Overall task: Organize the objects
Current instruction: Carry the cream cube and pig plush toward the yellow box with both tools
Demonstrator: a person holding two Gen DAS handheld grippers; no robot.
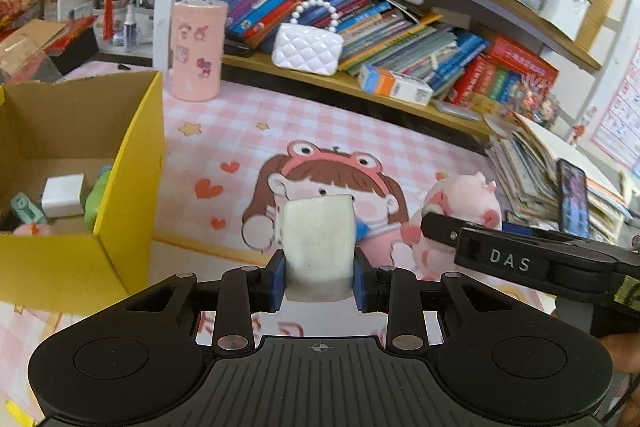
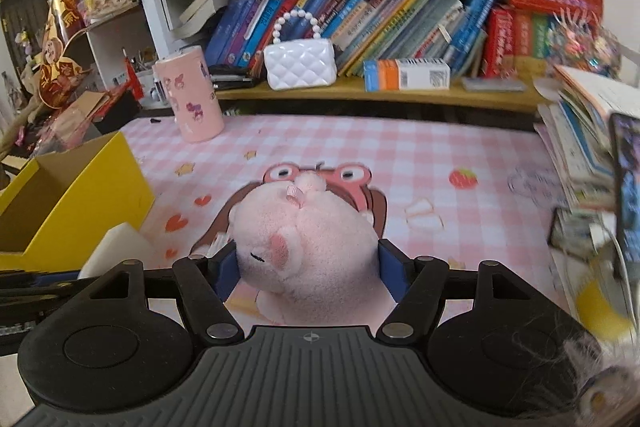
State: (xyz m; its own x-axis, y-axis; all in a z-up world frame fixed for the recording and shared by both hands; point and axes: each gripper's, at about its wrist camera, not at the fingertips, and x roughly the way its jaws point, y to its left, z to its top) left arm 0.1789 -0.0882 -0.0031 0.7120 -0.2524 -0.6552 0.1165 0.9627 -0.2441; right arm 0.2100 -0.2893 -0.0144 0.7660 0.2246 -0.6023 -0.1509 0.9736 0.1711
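My left gripper [image 1: 319, 277] is shut on a white foam block [image 1: 319, 247], held above the pink checkered mat [image 1: 340, 123]. To its left stands an open yellow cardboard box [image 1: 128, 187] with a white box, a green toy and other small items inside. My right gripper [image 2: 308, 267] is shut on a pink plush pig [image 2: 304, 247], held just above the mat. The pig also shows in the left wrist view [image 1: 464, 203], with the right gripper's finger [image 1: 500, 255] against it. The foam block shows at the left in the right wrist view [image 2: 116, 247], next to the yellow box [image 2: 80, 199].
A pink cylinder with stickers [image 1: 196, 51] stands at the mat's far edge. A bookshelf behind holds a white quilted purse [image 1: 308, 47] and an orange-and-white carton [image 1: 394, 85]. A stack of books with a phone [image 1: 574, 195] on it lies at the right.
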